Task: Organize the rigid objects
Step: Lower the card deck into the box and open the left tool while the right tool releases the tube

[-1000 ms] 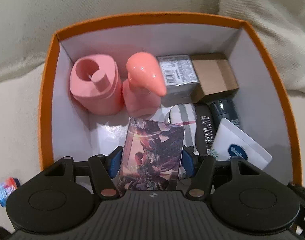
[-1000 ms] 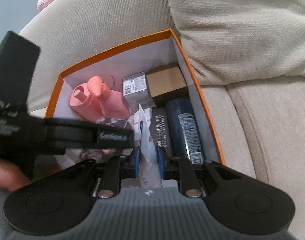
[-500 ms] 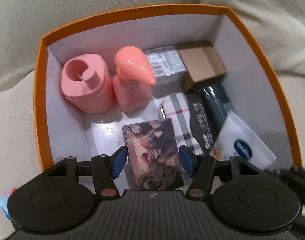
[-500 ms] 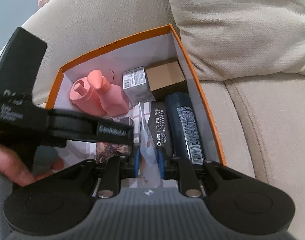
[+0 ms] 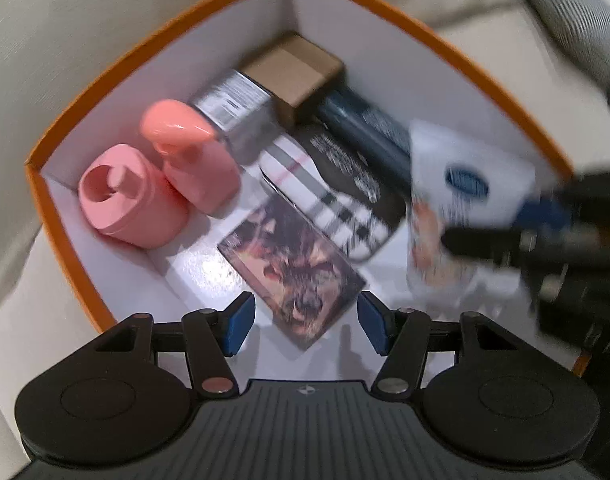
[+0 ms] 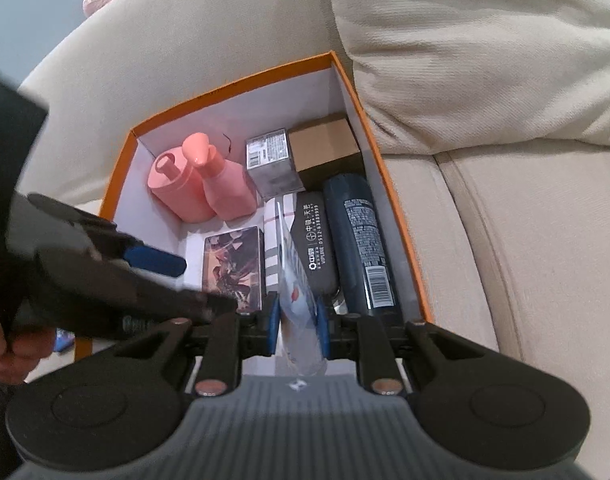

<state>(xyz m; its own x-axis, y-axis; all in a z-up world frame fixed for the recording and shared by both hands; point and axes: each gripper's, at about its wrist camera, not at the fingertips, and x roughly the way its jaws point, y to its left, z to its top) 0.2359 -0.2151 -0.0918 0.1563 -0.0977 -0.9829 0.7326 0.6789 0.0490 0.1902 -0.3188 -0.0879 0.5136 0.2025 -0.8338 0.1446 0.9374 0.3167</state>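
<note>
Orange-rimmed and white inside, the cardboard box (image 6: 393,184) sits on a beige sofa (image 6: 525,240) and serves as the landmark here. At the box's far left corner stands a round pink container (image 6: 177,184), touching a pink pump bottle (image 6: 221,184) just to its right. In front of them, on the box floor, lies a flat card box with dark fantasy artwork (image 5: 293,264); the left hand-held gripper (image 5: 305,322) hovers over its near end with its blue pads spread wide and gripping nothing. Right of the card box lies a plaid-patterned case (image 6: 275,248), partly hidden. Against the box's back wall stands a grey carton with small printed text and a barcode-like label (image 6: 271,160), too fine to read, and a plain brown cardboard box (image 6: 325,146) beside it toward the right wall. In front of those lies a black case (image 6: 315,236) printed with white writing, "VIPLINE" and the number "0512-61889999" among Chinese characters. Along the box's right wall lies a dark blue spray can (image 6: 363,240) with a block of small white text and a barcode near its bottom. The right hand-held gripper (image 6: 298,322) is closed narrowly on a white packet with a blue oval logo (image 5: 465,184), held edge-up over the near middle of the box; the logo's wording is blurred.
</note>
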